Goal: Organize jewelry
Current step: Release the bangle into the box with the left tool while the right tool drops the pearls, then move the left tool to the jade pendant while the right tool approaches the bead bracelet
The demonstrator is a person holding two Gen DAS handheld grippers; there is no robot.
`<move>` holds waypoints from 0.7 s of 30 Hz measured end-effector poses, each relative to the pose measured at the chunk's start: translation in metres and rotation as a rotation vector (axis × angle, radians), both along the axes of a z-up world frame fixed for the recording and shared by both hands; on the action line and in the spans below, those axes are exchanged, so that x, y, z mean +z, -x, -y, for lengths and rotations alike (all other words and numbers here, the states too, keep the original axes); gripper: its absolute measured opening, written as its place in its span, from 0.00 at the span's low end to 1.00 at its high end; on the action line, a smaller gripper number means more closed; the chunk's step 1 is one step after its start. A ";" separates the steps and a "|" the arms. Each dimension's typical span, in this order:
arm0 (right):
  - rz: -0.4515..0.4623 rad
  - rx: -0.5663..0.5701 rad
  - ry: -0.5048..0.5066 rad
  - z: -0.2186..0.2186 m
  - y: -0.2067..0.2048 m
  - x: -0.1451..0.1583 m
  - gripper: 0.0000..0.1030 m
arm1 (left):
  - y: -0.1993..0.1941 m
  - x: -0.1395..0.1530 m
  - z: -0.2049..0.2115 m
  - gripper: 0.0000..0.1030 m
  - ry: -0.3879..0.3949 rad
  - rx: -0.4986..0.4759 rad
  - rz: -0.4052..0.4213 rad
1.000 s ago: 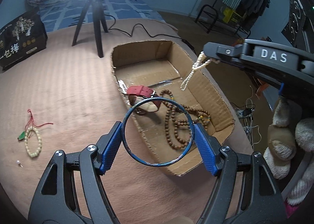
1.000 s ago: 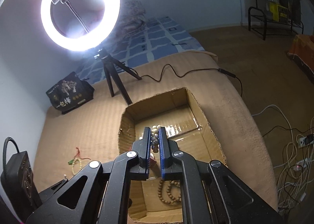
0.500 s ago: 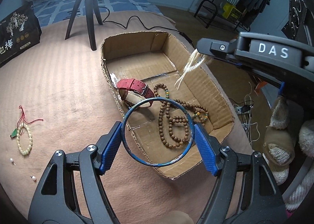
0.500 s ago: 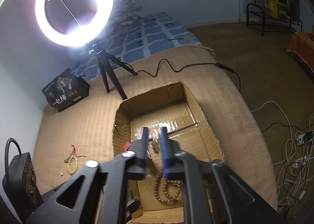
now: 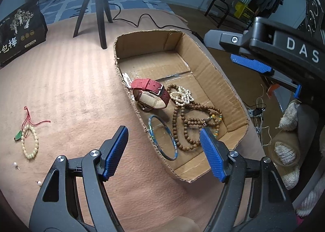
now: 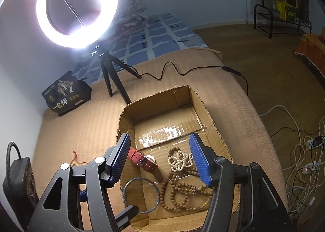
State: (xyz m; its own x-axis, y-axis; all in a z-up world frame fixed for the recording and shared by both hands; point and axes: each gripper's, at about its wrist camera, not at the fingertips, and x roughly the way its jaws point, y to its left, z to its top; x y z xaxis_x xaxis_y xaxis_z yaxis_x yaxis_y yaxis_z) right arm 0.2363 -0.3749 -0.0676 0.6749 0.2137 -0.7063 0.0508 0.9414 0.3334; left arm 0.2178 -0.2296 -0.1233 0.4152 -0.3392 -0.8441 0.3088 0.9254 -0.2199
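An open cardboard box on the tan bed holds a red-strap watch, a brown bead necklace, a white pearl strand and a blue bangle. My left gripper is open and empty above the box's near corner. My right gripper is open and empty above the box; it also shows in the left wrist view. A cream bead bracelet with a red cord lies on the bed to the left.
A ring light on a black tripod stands behind the box, its cable trailing right. A black printed bag sits far left. Two small pearl pins lie near the bracelet. Stuffed toys lie right of the bed.
My left gripper opened and the blue bangle dropped into the box. My right gripper opened and the pearl strand fell onto the brown beads.
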 end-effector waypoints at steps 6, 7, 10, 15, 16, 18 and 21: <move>0.011 -0.001 -0.001 -0.003 0.001 0.000 0.59 | 0.001 0.006 -0.018 0.73 0.000 0.015 0.016; 0.015 0.000 -0.003 -0.004 0.001 0.001 0.59 | 0.002 0.007 -0.021 0.73 0.000 0.018 0.020; 0.030 -0.001 0.001 -0.009 0.002 0.002 0.62 | 0.002 0.010 -0.040 0.73 0.009 0.043 0.032; 0.077 0.004 0.071 -0.022 0.006 0.005 0.65 | -0.001 0.013 -0.082 0.73 0.000 0.093 0.047; 0.086 0.009 0.086 -0.026 0.007 0.006 0.69 | -0.001 0.013 -0.091 0.73 -0.007 0.100 0.049; 0.100 0.019 0.104 -0.033 0.008 0.007 0.71 | -0.001 0.013 -0.109 0.73 -0.026 0.113 0.052; 0.108 0.050 0.115 -0.045 0.007 0.006 0.72 | -0.001 0.012 -0.137 0.73 -0.043 0.131 0.044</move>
